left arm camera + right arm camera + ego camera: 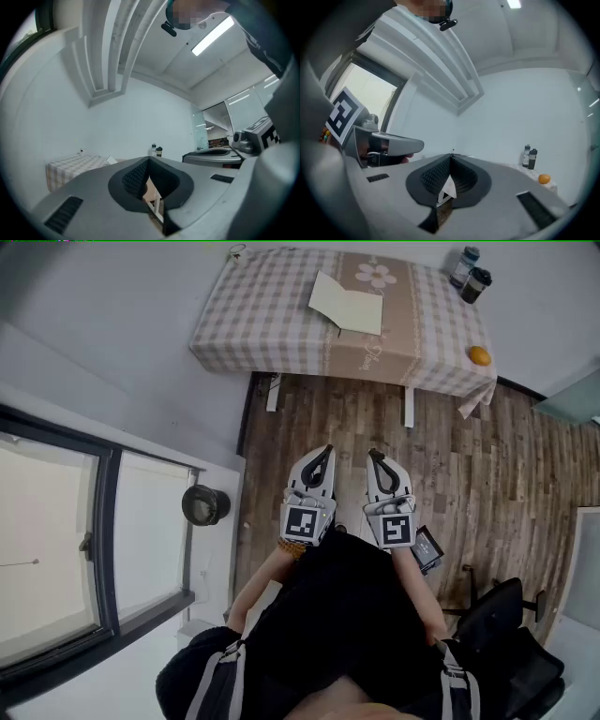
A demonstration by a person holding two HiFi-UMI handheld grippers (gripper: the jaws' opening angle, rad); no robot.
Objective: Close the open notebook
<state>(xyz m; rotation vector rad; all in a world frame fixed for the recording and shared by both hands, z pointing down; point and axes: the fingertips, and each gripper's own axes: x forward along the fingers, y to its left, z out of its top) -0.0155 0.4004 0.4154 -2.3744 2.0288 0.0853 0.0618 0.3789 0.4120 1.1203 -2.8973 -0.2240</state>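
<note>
Notebook (347,306) open on table (272,343), bottles (475,285) at corner; left gripper (325,452), right gripper (375,457) closed, empty

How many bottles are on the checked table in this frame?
2. A lighter bottle and a dark bottle stand side by side at the table's far right corner; none appears hidden.

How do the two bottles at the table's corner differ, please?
The grey bottle is paler and, in the right gripper view, taller; the black bottle is dark and shorter. The grey bottle stands nearer the far edge of the checked tablecloth; the black bottle stands nearer the orange. Both are upright, side by side.
</note>
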